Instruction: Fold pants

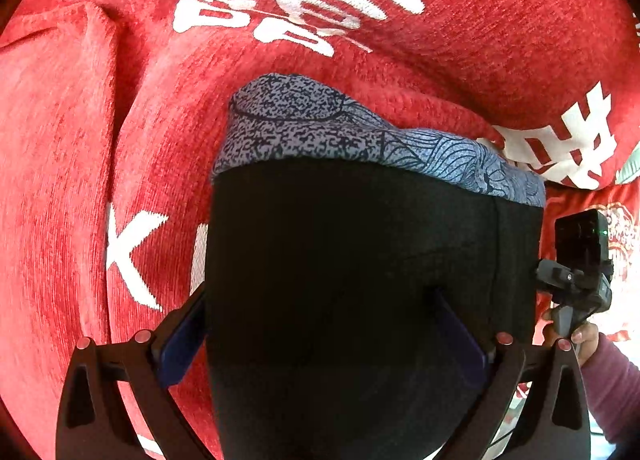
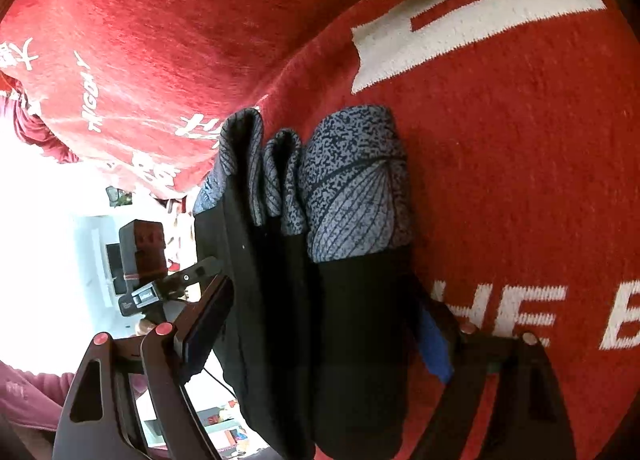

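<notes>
The red cover (image 1: 60,147), a nubbly woven cloth with white lettering, fills both views. On it lies the pants (image 1: 352,260), already a thick folded bundle: smooth black cloth with speckled blue-grey printed ends, several layers stacked (little seems left but setting it down). The left gripper (image 1: 324,344) and right gripper (image 2: 320,340) both straddle the bundle, fingers spread wide; whether they press it I cannot tell.
</notes>
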Motion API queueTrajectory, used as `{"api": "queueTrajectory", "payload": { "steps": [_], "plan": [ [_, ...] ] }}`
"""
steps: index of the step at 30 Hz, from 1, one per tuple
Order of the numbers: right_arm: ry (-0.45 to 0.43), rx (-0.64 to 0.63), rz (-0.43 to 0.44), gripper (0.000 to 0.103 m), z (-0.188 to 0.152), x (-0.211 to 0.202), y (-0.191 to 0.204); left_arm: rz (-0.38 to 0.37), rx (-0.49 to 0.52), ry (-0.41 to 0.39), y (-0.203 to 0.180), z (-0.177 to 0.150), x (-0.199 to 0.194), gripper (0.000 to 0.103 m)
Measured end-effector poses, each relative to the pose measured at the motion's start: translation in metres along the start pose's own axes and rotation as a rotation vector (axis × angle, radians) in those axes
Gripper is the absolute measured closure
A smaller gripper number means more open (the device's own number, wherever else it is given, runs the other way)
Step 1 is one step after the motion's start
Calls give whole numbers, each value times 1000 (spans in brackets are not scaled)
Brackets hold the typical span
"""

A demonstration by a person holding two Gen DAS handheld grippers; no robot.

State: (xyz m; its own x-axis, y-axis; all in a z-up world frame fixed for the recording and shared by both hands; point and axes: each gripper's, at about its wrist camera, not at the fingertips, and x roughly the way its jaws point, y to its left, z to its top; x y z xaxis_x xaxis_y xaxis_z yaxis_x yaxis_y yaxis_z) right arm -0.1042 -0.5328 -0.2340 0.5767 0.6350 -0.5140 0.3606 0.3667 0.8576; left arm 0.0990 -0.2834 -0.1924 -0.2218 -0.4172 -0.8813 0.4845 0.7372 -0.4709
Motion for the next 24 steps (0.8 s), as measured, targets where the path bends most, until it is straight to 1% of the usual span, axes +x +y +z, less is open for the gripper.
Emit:
{"api": "queueTrajectory", "payload": {
  "steps": [1, 3, 5, 7, 11, 12, 14, 15, 16, 17, 18, 19, 21, 24],
  "plan": [
    [2, -1, 12, 9, 0, 0, 0, 0, -4, -2, 0, -1, 0, 0],
    [7, -5, 5, 8, 1, 2, 3, 3, -17, -14, 0, -5, -3, 0],
    [12, 0, -7, 6, 3, 6, 6, -8, -21, -35, 1, -9, -6, 6],
    [15, 11, -7, 6, 4, 7, 6, -5, -23, -52, 0, -13, -11, 10],
    [35, 50, 3, 6, 9, 8, 3, 8, -11, -78, -6, -16, -14, 11],
    [41, 56, -7, 8, 9, 8, 4, 3, -13, -81, -7, -17, -14, 14],
    [42, 51, -59, 24, 8, 8, 7, -14, -21, -90, -9, -19, -17, 19],
    [46, 49, -90, 37, 6, 8, 9, -14, -15, -92, -13, -18, -16, 23],
    [42, 56, -92, 44, 3, 7, 10, -12, -3, -95, -15, -19, -19, 28],
    [28, 65, -77, 49, 1, 3, 11, -13, 6, -97, -17, -19, -22, 30],
    [17, 68, -66, 54, -1, 0, 14, -18, 12, -97, -19, -19, -25, 35],
    [5, 64, -63, 56, -4, -4, 18, -26, 19, -98, -20, -20, -29, 40],
    [-15, 60, -47, 58, -11, -8, 28, -44, 38, -98, -23, -23, -41, 45],
    [-36, 74, -8, 58, -23, -14, 43, -56, 64, -91, -22, -32, -57, 45]
  ]
}}
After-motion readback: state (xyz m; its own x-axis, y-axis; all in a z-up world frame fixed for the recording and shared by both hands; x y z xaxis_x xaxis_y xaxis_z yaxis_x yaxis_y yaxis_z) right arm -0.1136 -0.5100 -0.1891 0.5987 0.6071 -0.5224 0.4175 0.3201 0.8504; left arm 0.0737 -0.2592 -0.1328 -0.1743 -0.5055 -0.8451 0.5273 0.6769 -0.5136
